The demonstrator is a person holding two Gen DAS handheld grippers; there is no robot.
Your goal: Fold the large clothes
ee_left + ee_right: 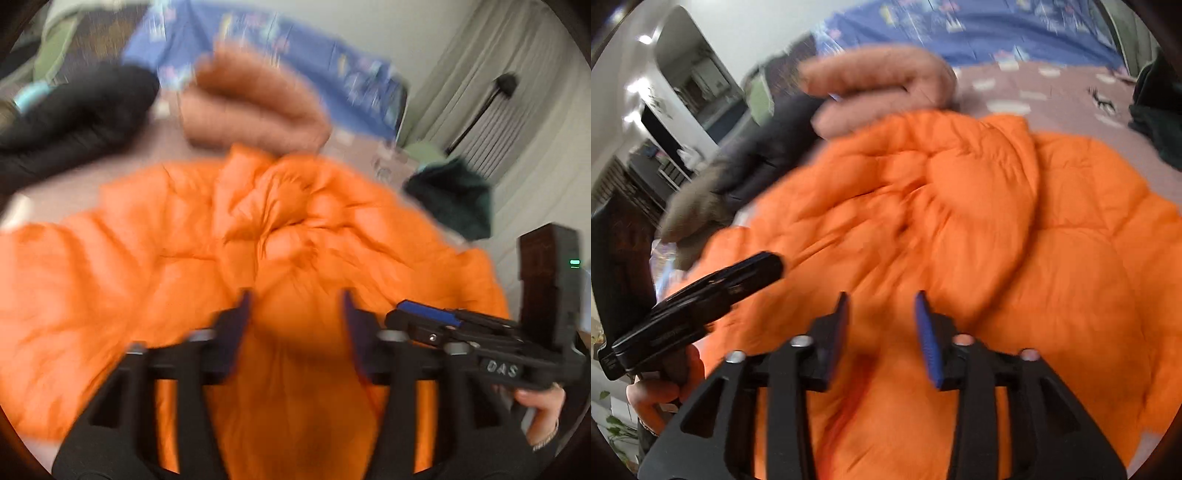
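A bright orange quilted puffer jacket lies spread and rumpled across the near part of the bed, filling most of both wrist views. It rests on a mauve bedsheet printed with pale shapes.

Left gripper: black frame, blue-faced fingers spread apart, poised over the jacket's near edge. Orange fabric shows in the gap between them, but the pads are not pressing on it (heavy motion blur; whether the tips touch the cloth I cannot tell).

Right gripper: its blue pads also stand apart, narrower than the left pair, over the jacket's near portion. Nothing is pinched between them. In the left wrist view this gripper appears at the right, just beside the left one, held by a bare hand below it.

Beyond the jacket, on the far side:
- a folded rust-brown puffy garment, touching the jacket's far edge
- a black padded garment to the far left
- a dark green garment to the far right
- a blue patterned bedcover bunched at the far end of the bed.

Pale curtains hang at the far right.
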